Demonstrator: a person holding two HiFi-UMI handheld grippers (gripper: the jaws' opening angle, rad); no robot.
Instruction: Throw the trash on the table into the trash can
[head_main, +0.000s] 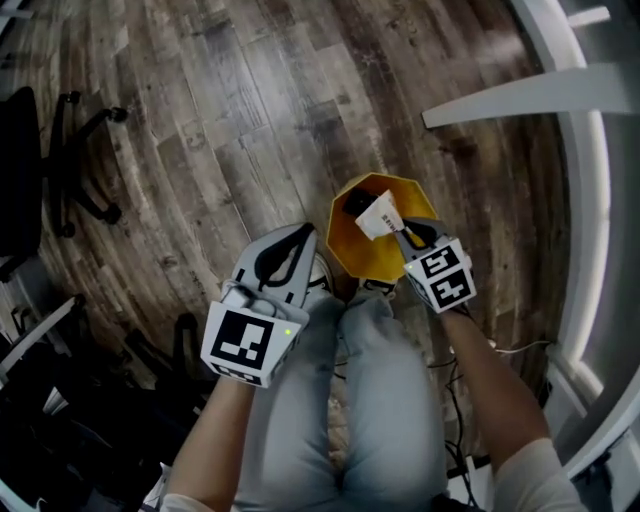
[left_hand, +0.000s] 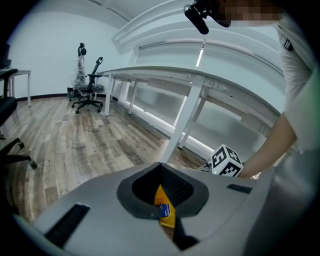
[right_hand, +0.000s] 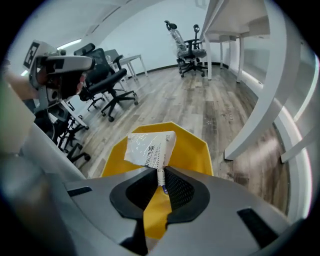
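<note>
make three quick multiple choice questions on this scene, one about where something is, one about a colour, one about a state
1. Where is the white wrapper?
A. on the table
B. over the open top of the trash can
C. on the floor

2. What colour is the trash can?
A. grey
B. green
C. yellow

3. What state are the left tongs in?
A. shut on a small orange packet
B. wide open and empty
C. out of sight

Answers
1. B: the right gripper view shows the right tongs pinching the wrapper above the can's opening.
2. C: the can's walls show yellow in the head view and the right gripper view.
3. A: the left gripper view shows the packet caught between them.
</note>
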